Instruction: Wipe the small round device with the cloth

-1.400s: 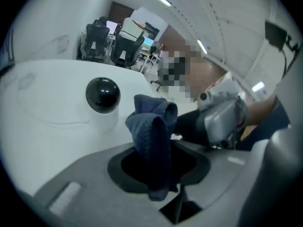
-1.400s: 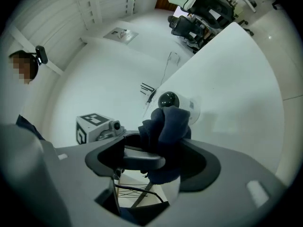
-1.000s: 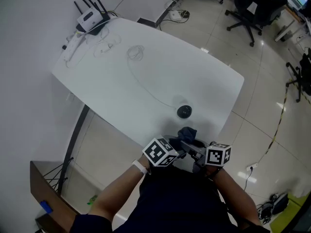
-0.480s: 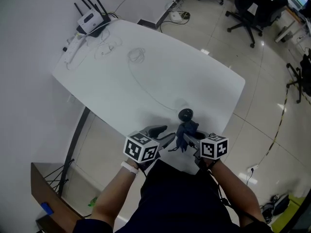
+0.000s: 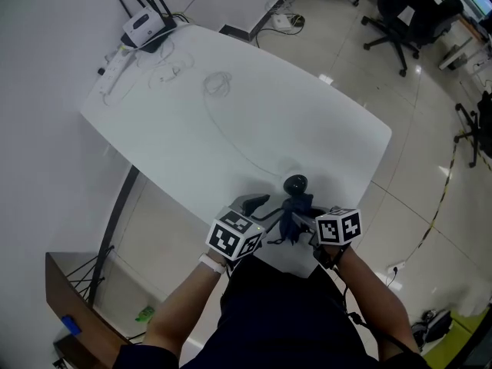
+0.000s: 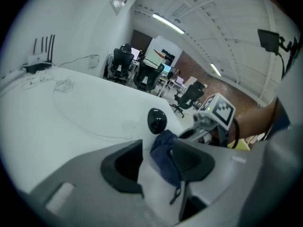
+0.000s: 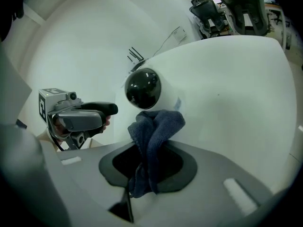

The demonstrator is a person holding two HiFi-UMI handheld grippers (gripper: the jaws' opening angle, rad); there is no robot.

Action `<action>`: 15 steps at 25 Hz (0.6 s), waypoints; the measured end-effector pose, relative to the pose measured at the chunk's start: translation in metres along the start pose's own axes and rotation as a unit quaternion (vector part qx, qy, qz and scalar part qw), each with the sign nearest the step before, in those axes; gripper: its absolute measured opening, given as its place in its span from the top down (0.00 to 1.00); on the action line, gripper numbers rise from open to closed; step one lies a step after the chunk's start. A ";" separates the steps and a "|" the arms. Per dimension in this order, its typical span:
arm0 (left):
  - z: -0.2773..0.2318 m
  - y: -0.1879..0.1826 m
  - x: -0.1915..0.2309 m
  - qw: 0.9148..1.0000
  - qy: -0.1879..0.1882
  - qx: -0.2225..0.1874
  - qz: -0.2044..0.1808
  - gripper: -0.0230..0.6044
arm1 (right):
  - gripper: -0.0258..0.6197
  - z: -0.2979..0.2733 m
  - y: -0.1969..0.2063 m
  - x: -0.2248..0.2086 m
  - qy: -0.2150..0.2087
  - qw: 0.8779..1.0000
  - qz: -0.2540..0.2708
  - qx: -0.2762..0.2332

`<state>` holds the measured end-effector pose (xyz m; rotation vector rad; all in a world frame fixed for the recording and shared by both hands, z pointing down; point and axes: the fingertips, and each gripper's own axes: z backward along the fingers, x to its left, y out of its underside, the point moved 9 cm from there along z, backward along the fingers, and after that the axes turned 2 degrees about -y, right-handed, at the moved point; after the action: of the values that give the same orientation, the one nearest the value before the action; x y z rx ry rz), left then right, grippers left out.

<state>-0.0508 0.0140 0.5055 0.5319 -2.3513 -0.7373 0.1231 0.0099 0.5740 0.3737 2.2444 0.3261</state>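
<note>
Right tool: my right tool is clamped nearly shut on the dark blue cloth. A bunched fold stands proud of the tips and the tail hangs down behind.
Left tool: my left tool has its jaws well apart and easing together, pinching nothing. The cloth shows in the gap close to one pad, but I judge it hangs beyond, from the right tool.
Device: the small round device, a glossy black dome on a pale body, sits on the bench close to the near edge, toward its right end.
Cloth to device: the fold sits just below the dome's front; I cannot tell whether it touches.
Step in hand: I judge this as bringing the cloth onto the dome for a stroke.
Doing it well: lead with the bunched fold, not the tool tips, so only fabric meets the gloss. Press lightly and sweep round the curve rather than straight in, since the device looks light and could slide toward the middle of the bench.
Left tool's job: it could steady the pale body from the side, clear of the dome.
Watch: the thin cable runs from the device toward the far edge, and a tug on it would turn the device.
Grip: hold the clamp firm, because the loose tail could pull free on a drag.
</note>
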 end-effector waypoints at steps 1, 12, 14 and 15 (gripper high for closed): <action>-0.003 0.000 0.001 1.000 -0.002 0.004 -0.007 0.65 | 0.82 0.005 -0.001 -0.006 0.008 1.000 -0.003 0.000; -0.044 -0.003 0.013 0.997 -0.026 0.019 -0.077 0.59 | 0.82 0.042 -0.064 -0.060 0.044 0.998 -0.017 -0.044; -0.049 -0.003 0.013 0.997 -0.026 0.020 -0.076 0.58 | 0.82 0.040 -0.081 -0.064 0.040 0.998 -0.004 -0.042; -0.051 -0.003 0.012 0.996 -0.027 0.020 -0.078 0.58 | 0.82 0.038 -0.090 -0.065 0.038 0.998 0.007 -0.039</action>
<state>-0.0256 -0.0134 0.5422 0.7280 -2.3989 -0.7846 0.1788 -0.0935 0.5630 0.3412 2.2953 0.4414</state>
